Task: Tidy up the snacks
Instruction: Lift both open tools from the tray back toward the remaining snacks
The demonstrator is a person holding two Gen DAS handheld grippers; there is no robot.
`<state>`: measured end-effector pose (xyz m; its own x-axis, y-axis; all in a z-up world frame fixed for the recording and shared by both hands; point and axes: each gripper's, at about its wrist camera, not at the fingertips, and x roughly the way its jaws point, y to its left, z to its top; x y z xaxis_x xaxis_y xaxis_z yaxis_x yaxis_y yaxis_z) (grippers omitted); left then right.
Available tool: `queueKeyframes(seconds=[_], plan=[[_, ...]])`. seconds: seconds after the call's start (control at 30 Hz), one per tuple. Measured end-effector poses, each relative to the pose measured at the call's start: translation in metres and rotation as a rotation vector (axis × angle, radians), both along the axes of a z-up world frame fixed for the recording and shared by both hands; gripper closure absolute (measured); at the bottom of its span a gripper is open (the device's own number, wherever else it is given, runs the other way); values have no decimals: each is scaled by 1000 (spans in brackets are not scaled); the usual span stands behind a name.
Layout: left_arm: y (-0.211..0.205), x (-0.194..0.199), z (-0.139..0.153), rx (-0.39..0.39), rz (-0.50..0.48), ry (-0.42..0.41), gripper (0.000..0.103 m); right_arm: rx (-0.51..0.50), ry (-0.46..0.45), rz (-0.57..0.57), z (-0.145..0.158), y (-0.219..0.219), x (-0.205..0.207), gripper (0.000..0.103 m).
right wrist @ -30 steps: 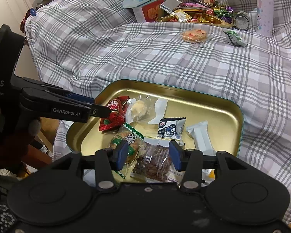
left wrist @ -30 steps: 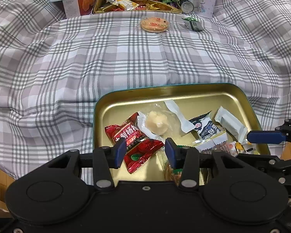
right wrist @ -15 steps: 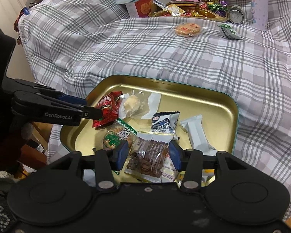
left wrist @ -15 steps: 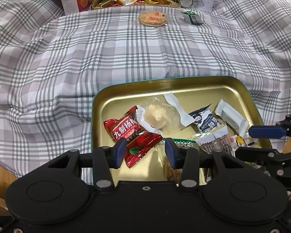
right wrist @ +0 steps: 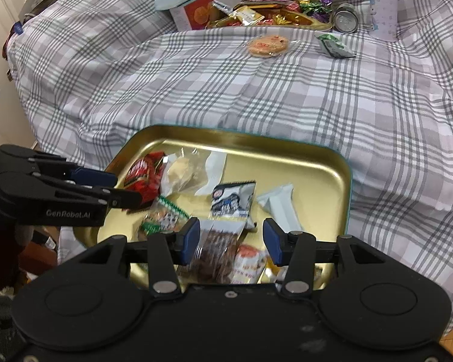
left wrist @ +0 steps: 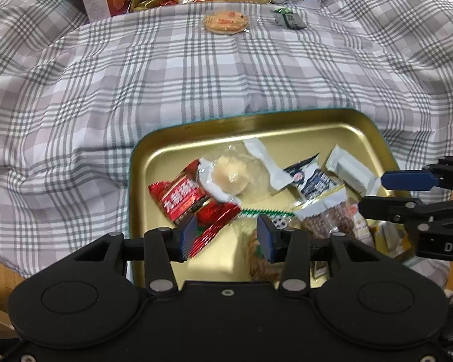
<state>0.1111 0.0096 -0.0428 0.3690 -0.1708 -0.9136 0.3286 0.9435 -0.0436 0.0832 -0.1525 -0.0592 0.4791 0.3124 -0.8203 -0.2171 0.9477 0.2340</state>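
The left gripper (left wrist: 225, 235) hovers with its jaws apart over the gold tray's (left wrist: 256, 126) near left corner, above the red packet (left wrist: 181, 199). To its right, the right gripper (right wrist: 231, 241), also spread and empty, straddles a brown snack bag (right wrist: 217, 250) at the near edge. Only the right wrist view shows the purple bottle (right wrist: 383, 3) at the plaid bedspread's (right wrist: 287, 90) far right.

Left tool (left wrist: 226, 235) and right tool (right wrist: 232, 241): both parted, empty, side by side.
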Motion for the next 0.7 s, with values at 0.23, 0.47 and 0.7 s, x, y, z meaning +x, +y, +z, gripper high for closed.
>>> queueKeyframes(seconds=[0.23,0.47,0.7], plan=[[-14,17,9,-14,-19,-69,52,3,-77,-73,12,-9,28,53],[-26,52,20,-14,-7,-152,52,-4,-157,-167,25,-28,71,52],[-39,95,25,9,28,-202,52,-34,-174,-236,23,-46,110,52]])
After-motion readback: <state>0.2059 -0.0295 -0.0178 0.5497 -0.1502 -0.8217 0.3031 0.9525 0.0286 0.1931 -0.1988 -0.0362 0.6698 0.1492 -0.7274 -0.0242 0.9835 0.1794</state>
